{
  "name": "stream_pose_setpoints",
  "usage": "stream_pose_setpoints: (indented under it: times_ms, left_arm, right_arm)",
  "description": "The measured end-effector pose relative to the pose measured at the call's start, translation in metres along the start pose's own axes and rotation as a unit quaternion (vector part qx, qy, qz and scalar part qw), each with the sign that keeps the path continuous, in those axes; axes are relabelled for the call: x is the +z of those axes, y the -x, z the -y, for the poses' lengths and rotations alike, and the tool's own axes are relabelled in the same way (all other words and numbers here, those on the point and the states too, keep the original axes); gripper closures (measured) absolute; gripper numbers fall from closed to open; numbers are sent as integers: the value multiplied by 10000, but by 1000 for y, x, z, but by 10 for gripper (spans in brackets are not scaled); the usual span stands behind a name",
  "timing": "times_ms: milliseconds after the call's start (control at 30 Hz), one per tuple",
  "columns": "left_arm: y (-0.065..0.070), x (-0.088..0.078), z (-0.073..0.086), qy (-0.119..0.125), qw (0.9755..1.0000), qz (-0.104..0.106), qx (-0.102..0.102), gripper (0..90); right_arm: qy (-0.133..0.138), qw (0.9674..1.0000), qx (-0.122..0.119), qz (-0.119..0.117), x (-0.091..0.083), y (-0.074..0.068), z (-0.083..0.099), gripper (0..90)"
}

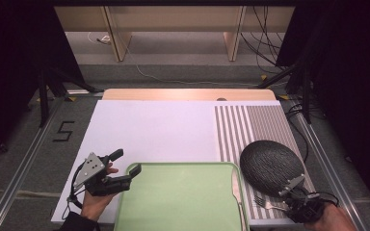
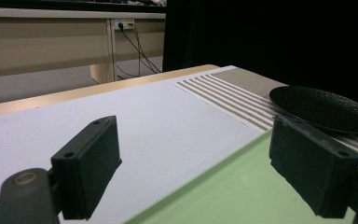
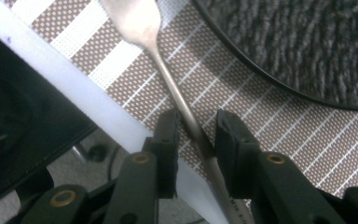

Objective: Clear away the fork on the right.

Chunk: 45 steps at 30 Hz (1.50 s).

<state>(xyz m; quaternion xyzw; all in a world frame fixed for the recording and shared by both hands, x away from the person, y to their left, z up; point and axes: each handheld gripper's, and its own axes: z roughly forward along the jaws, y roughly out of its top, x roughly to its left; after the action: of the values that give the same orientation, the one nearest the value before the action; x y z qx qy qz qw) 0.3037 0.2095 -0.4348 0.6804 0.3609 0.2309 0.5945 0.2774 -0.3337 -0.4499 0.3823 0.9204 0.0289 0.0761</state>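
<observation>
The fork lay on the striped mat beside the dark plate, tines toward the empty green tray. The right tongs straddled its handle, not clamping; the left tongs stood apart.

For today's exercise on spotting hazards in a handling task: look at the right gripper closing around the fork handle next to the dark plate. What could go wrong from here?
1. The right gripper straddles the thin fork handle with a gap on one side; the handle could twist or slip as the jaws close.
2. The fork lies on the striped placemat near the table's edge, so a nudge might push it off.
3. The dark plate sits close beside it; lifting the fork carelessly could knock its rim.
</observation>
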Motion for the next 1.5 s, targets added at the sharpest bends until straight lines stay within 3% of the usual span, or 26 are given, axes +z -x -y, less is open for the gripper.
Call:
stream_pose_setpoints:
  times_ms: [200,367,633,1067,1267,1400,1433,1500]
  left_arm:
    - [0,0,0,1,10000,-3,-2,157]
    - [0,0,0,-5,10000,-8,10,157]
    - [0,0,0,-7,10000,-1,-1,157]
    - [0,0,0,-13,10000,1,-3,157]
    - [0,0,0,-6,10000,1,-1,157]
    - [0,0,0,-3,10000,-4,3,157]
    - [0,0,0,0,10000,-3,-1,157]
    - [0,0,0,-5,10000,-3,6,157]
  right_arm:
    - [-178,9991,-383,-6,0,-4,-6,789]
    - [-256,9983,-524,11,0,-6,-8,807]
    - [-366,9924,-1156,230,0,-15,-10,840]
    - [-276,9901,-1349,273,-1,-18,-9,847]
    - [136,9895,-1430,171,-12,-20,-9,847]
    - [599,9881,-1416,-24,-20,-21,-9,847]
    - [947,9865,-1332,-128,-25,-21,-10,847]
    - [1053,9863,-1252,-193,-27,-21,-10,848]
